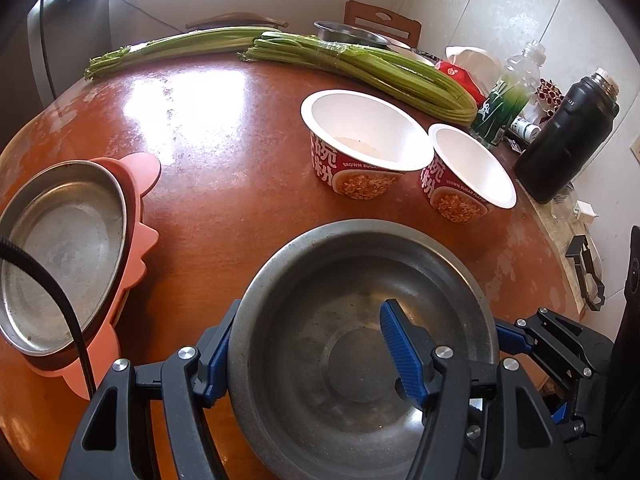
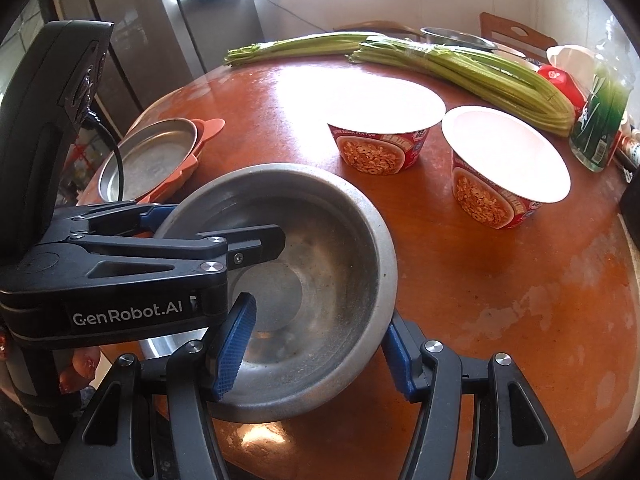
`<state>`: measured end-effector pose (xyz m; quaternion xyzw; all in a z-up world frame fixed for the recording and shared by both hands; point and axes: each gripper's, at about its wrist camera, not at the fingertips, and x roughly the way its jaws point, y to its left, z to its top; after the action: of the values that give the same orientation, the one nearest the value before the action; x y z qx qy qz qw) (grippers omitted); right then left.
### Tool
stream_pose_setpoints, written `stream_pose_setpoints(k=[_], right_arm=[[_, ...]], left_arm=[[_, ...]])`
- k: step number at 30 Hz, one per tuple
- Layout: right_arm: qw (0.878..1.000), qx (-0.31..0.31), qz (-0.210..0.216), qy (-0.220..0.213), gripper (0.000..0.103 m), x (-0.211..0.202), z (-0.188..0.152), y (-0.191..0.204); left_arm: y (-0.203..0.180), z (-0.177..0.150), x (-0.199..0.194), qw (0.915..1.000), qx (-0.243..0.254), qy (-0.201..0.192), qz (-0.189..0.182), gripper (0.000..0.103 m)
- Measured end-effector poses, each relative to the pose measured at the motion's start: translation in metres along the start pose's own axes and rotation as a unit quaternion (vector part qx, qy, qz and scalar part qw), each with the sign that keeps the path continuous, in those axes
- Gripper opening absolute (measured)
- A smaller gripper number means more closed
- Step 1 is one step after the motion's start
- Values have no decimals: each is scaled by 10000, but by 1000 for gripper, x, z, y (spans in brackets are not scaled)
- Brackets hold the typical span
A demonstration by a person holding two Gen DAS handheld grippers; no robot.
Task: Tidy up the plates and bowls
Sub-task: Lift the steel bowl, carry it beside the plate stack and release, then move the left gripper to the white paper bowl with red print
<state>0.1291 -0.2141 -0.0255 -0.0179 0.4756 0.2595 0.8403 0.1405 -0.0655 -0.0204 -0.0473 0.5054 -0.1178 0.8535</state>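
At the left edge of the round reddish-brown wooden table [image 1: 224,168], a shallow round steel plate [image 1: 60,256] sat stacked on a scalloped salmon-pink plastic plate [image 1: 138,200]. A black cable [image 1: 60,300] hung across it, and in my judgement that cable could snag the rim if the stack were reached over.

Nearer the middle, the dull grey steel bowl [image 1: 360,320] was held at the table's near edge by both tools. The left gripper [image 1: 304,352] straddled the bowl's left wall, one blue pad outside and one inside; the right gripper [image 2: 316,344] straddled the right wall the same way. Whether either pair was pinching firmly or only resting on the metal could not be told. The thin, slick wall might slip or tip if one side let go first.

To the right stood two empty red-printed white paper bowls [image 1: 364,144] side by side, light enough to be knocked over by a passing bowl.

Behind them lay green celery stalks [image 1: 384,72], with a black vacuum flask [image 1: 568,136] further right. The far steel basin [image 1: 352,34] was partly hidden.
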Motion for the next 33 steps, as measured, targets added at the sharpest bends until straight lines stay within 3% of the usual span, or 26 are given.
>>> stream_pose_setpoints(k=[21, 33], right_arm=[[9997, 178, -33, -170, 63, -16, 12, -13], [9975, 604, 66, -350, 63, -22, 42, -29]], left_arm=[[5, 5, -16, 9998, -32, -176, 2, 66], [16, 32, -40, 9990, -48, -439, 64, 66]])
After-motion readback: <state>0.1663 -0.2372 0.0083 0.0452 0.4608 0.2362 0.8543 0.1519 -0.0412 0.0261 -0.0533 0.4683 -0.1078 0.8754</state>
